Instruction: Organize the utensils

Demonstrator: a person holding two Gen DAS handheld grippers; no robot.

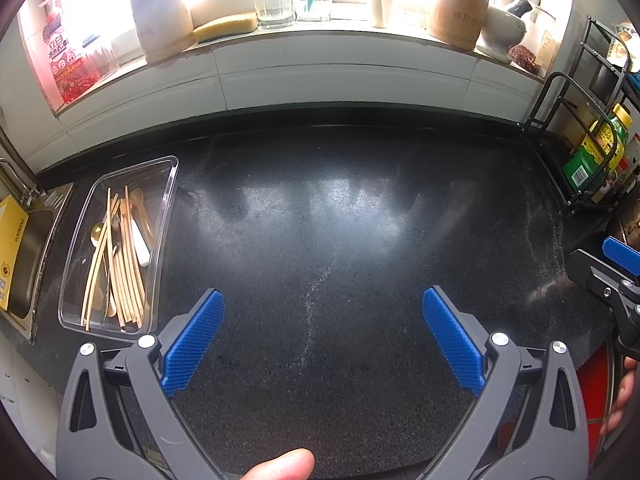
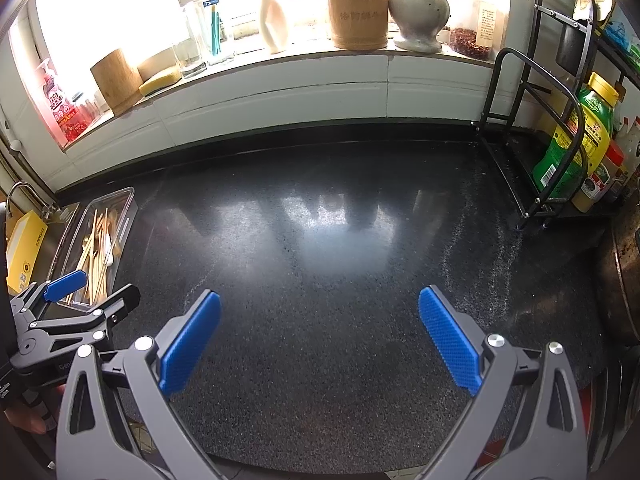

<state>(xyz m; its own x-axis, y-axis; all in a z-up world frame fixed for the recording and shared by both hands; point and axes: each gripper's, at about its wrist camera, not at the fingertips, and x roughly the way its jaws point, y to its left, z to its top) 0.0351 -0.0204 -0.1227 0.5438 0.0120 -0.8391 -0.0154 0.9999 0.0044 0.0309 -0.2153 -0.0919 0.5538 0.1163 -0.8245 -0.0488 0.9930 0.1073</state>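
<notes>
Both grippers wide open, nothing held, over bare black granite counter [image 1: 320, 220].

L gripper [image 1: 323, 336] and R gripper [image 2: 319, 338] side by side above the counter's near edge. Utensils in clear plastic tray [image 1: 170, 196] at far left by the sink [image 1: 36, 240]: wooden chopsticks [image 1: 128, 276], gold spoon [image 1: 96, 234], white-handled piece [image 1: 140, 246], all piled lengthwise.

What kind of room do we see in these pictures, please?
Most likely a home kitchen. A dark stone countertop has a metal sink at its left end, a clear tray of chopsticks and spoons beside it, and a mortar and pestle on the windowsill.
</notes>
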